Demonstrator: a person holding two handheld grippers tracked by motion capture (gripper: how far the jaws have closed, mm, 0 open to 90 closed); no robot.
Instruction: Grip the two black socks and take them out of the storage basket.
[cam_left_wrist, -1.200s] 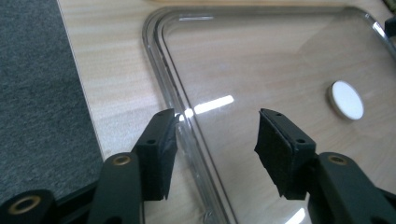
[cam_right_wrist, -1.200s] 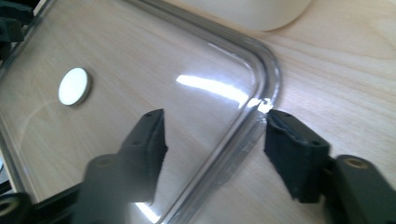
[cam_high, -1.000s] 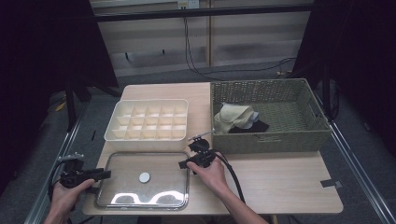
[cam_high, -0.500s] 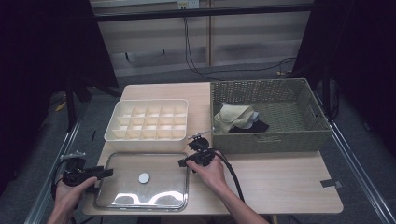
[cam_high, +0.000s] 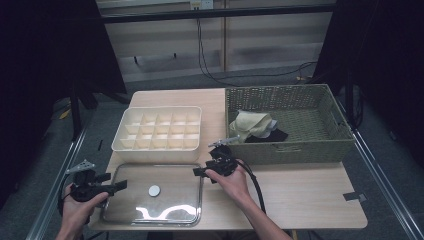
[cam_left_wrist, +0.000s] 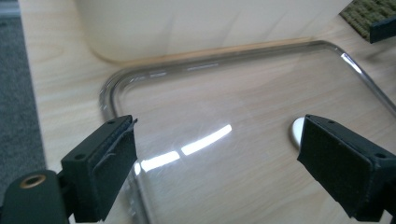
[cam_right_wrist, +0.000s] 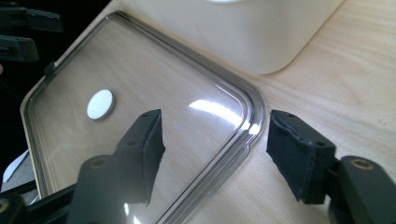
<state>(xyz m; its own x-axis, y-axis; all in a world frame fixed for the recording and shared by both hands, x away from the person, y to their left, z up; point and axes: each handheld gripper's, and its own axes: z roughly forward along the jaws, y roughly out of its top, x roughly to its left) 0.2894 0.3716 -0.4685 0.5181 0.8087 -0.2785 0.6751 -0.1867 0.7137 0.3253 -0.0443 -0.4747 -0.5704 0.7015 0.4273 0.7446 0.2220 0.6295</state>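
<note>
A clear plastic lid (cam_high: 165, 200) lies flat on the table with a small white disc (cam_high: 154, 190) at its middle. My left gripper (cam_high: 120, 186) hovers at the lid's left edge. In the left gripper view that gripper (cam_left_wrist: 217, 140) is open, its jaws having just spread over the lid (cam_left_wrist: 243, 93) and disc (cam_left_wrist: 296, 132) with no pad touching. My right gripper (cam_high: 197, 171) is at the lid's far right corner. It (cam_right_wrist: 217, 128) is also open and has just been opening. The lid's rounded corner (cam_right_wrist: 243, 116) lies between its jaws, with no pad touching it.
A cream divided box (cam_high: 157, 149) stands just behind the lid. To its right is a woven basket (cam_high: 295, 150) holding folded cloths (cam_high: 252, 124). Bare tabletop (cam_high: 310, 195) spreads to the right of the lid. The table's left edge is close to my left hand.
The left jaws have spread much wider at the lid's left edge and that hand has shifted a little. The right jaws have opened slightly. The lid has stayed in place.
</note>
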